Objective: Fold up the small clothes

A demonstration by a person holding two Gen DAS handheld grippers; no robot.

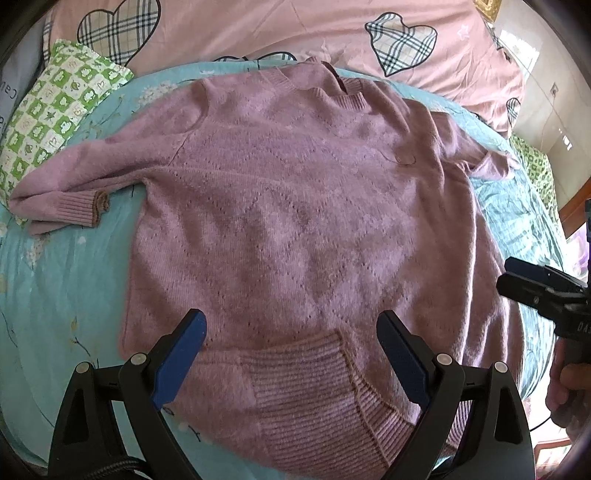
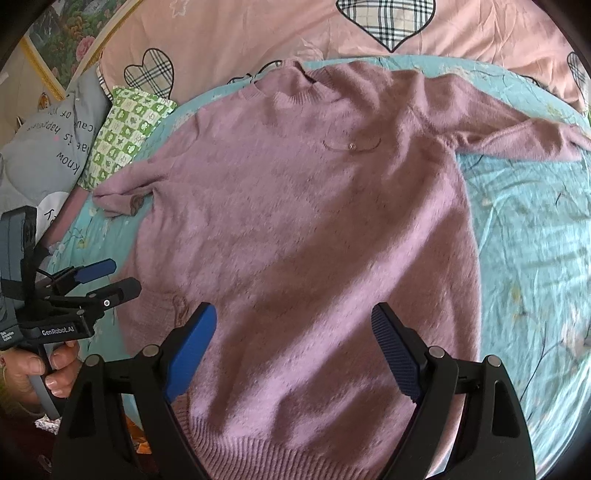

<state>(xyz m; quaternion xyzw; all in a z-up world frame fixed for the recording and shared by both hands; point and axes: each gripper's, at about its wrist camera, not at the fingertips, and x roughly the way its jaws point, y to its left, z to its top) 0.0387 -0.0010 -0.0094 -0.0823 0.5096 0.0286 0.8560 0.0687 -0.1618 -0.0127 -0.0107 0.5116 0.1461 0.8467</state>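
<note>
The left gripper (image 1: pixel 291 354) hangs with its blue-padded fingers spread wide and nothing between the pads, just above the ribbed hem (image 1: pixel 332 391) of a pink knitted sweater (image 1: pixel 295 206), where a corner of that hem is turned up. The right gripper (image 2: pixel 293 350) is likewise spread and empty, over the sweater's lower body. The sweater lies flat, front up, on a bed with a turquoise floral sheet (image 2: pixel 535 240), neckline away from both grippers, sleeves out to each side. Beyond its left sleeve cuff (image 1: pixel 81 210) sits a green checked pillow (image 1: pixel 55 110); a pink quilt with plaid hearts (image 1: pixel 258 29) lies past the collar.
</note>
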